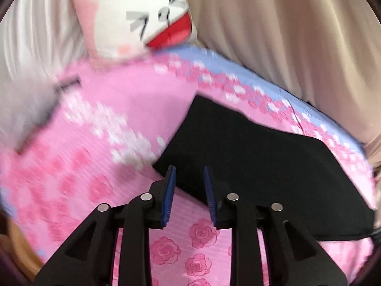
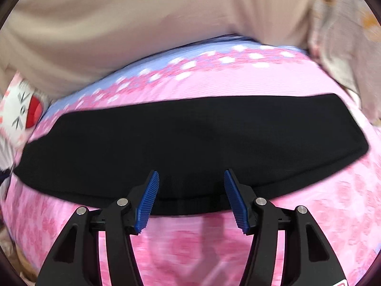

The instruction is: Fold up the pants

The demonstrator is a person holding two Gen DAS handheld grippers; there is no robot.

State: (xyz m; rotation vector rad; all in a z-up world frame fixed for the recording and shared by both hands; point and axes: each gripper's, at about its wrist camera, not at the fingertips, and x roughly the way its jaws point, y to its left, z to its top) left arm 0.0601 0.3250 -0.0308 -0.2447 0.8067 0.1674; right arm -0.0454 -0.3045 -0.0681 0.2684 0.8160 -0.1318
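- The left gripper (image 1: 190, 170) is closest, its blue pads a little apart with nothing between them.
- The right gripper (image 2: 191, 174) gapes wider, holding nothing.
- The black pants (image 2: 190, 143) lie flat on the pink flowery bedspread (image 2: 190, 245).
- A white stuffed toy (image 1: 140, 19), maybe a pillow, sits far back.

Both wrist views look forward and steeply down along their fingers, close above the bed (image 1: 100, 128). The left faces the black pants' (image 1: 250, 147) left end; the right faces their long edge. Both share pants, pillow (image 1: 133, 19) and curtain (image 2: 142, 23).
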